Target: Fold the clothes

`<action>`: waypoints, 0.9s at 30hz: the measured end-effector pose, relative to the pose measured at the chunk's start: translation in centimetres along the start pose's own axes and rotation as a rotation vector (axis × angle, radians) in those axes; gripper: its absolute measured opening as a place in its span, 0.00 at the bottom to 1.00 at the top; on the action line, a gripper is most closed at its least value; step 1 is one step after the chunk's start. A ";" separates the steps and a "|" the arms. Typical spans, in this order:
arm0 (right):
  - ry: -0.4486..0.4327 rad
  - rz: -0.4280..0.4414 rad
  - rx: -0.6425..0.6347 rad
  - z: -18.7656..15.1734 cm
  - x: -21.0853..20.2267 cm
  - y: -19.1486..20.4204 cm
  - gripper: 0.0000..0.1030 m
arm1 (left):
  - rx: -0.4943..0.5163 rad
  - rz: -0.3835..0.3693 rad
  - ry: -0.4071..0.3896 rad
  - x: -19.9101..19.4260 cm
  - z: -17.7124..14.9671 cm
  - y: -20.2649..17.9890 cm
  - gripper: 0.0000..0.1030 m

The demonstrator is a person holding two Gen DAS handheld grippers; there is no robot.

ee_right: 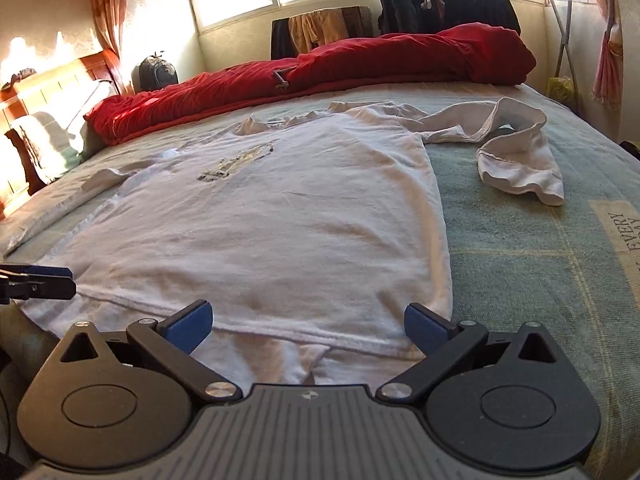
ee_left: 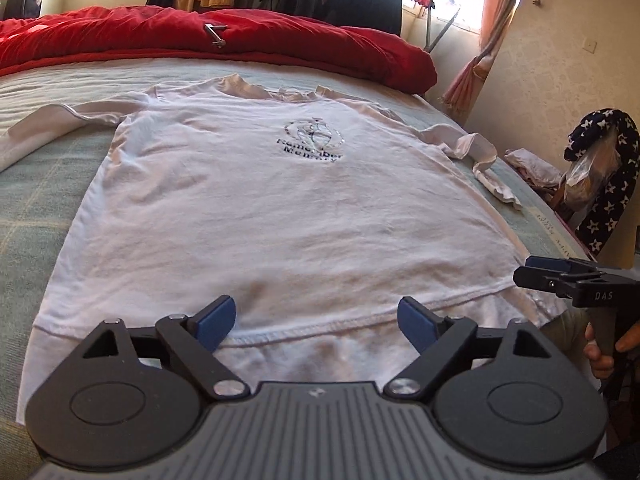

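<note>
A white long-sleeved shirt (ee_left: 260, 208) with a dark chest print lies flat, front up, on the bed, its hem nearest me. My left gripper (ee_left: 316, 320) hovers open over the middle of the hem with nothing between its blue pads. My right gripper (ee_right: 308, 322) is open too, above the hem near the shirt's (ee_right: 280, 216) right corner. The right sleeve (ee_right: 516, 152) lies crumpled on the blanket; the left sleeve (ee_left: 48, 124) stretches out to the left. In the left wrist view the right gripper (ee_left: 560, 276) shows at the right edge, held by a hand (ee_left: 604, 354).
A green checked blanket (ee_right: 540, 248) covers the bed. A red duvet (ee_left: 224, 40) is bunched along the far side. A chair draped with a star-patterned cloth (ee_left: 608, 184) stands to the right of the bed. Dark clothes on a rack (ee_right: 460, 0) hang by the window.
</note>
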State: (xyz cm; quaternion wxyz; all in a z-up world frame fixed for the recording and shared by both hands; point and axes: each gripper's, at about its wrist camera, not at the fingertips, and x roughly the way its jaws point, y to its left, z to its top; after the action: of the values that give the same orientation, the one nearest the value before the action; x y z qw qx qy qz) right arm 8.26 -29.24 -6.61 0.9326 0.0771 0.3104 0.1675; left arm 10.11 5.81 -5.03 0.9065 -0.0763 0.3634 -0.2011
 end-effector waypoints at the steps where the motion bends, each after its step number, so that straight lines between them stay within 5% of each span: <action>1: -0.017 0.023 0.011 1.0 0.1 -0.3 1.00 | -0.004 -0.014 -0.015 -0.2 1.1 0.5 0.86; 6: -0.050 0.119 0.069 7.9 3.5 -1.9 1.00 | -0.030 -0.039 -0.044 2.2 8.8 4.1 0.92; 12: 0.102 0.305 0.227 13.9 15.2 -3.3 1.00 | -0.288 -0.152 0.043 11.6 14.3 10.9 0.92; 14: 0.166 0.340 0.290 13.9 18.6 -4.1 1.00 | -0.333 -0.111 0.020 13.0 14.1 12.9 0.91; 17: 0.118 0.326 0.285 14.0 19.6 -6.0 1.00 | -0.362 -0.015 -0.044 13.4 13.8 15.9 0.91; 19: 0.073 0.224 0.262 14.5 18.9 -7.8 1.00 | -0.373 0.033 -0.082 13.0 13.7 17.6 0.91; 21: 0.048 0.124 0.246 14.8 18.6 -9.7 1.00 | -0.379 0.000 -0.076 13.1 13.9 18.7 0.91; 24: 0.041 0.152 0.309 14.9 18.9 -12.1 0.99 | -0.310 0.058 -0.063 13.3 15.1 18.1 0.92; 27: 0.036 0.081 0.240 15.2 18.4 -11.4 0.99 | -0.284 0.141 -0.028 13.2 15.8 17.6 0.91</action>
State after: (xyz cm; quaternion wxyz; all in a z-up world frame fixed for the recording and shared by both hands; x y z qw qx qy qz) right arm 34.28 -33.88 -7.48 0.9034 0.1974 0.3415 0.1681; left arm 35.07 16.13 -6.91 0.9034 -0.1808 0.3800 -0.0828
